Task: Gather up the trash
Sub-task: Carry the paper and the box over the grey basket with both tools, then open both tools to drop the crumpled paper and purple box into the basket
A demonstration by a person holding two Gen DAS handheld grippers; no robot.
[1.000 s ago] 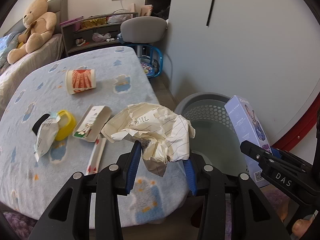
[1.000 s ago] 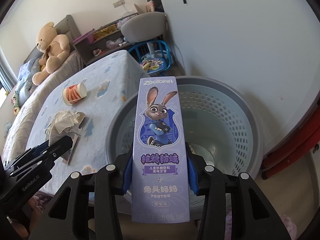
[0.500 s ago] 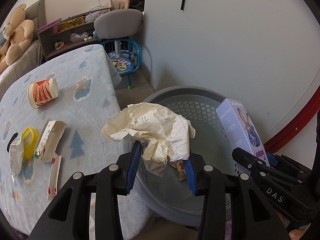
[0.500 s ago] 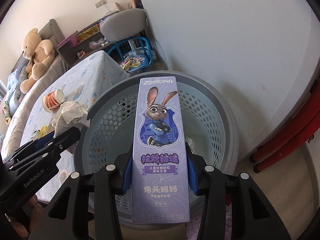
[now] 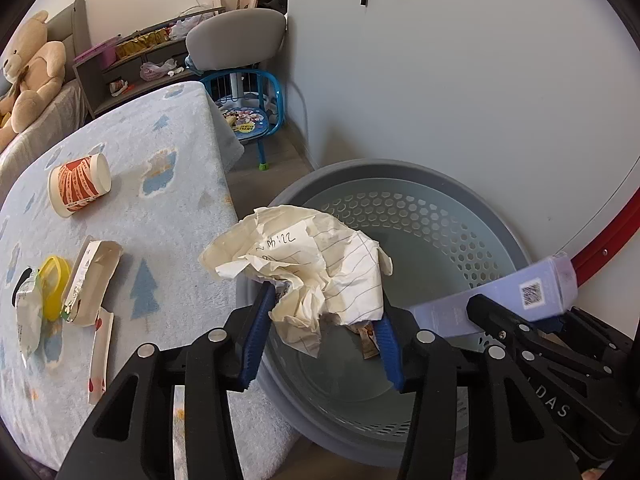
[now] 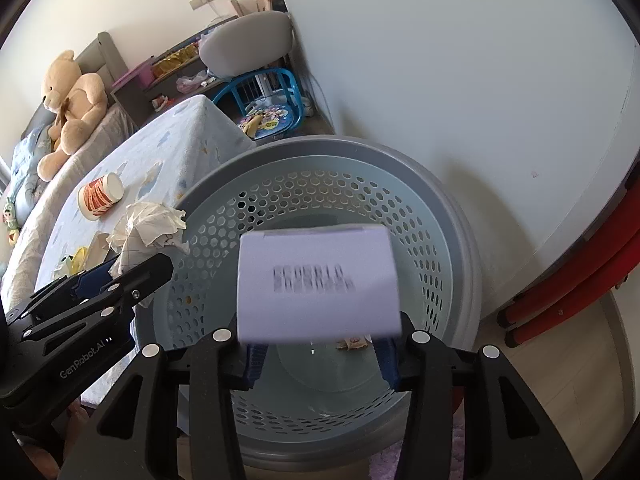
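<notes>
- Two hand-held grippers of mine hang over the grey perforated basket (image 5: pixel 400 168), which stands on the floor against the tabletop's (image 5: pixel 172 216) right edge.
- My left hand-held gripper (image 5: pixel 322 320) has just been opening its jaws. The crumpled paper (image 5: pixel 320 264) sits between them, touching both blue pads, above the basket's near-left rim.
- My right hand-held gripper (image 6: pixel 320 356) has the purple box (image 6: pixel 316 280) between its jaws, tipped forward and motion-blurred over the basket's middle. I cannot tell whether the pads press it.
- A small wrapper (image 6: pixel 352 343) lies on the basket's floor.
- On the tabletop a paper cup (image 5: pixel 78 190) lies on its side toward the far edge. An open carton (image 5: pixel 90 280), a yellow ring (image 5: pixel 54 288) and a packet (image 5: pixel 28 320) lie nearer the left edge.
</notes>
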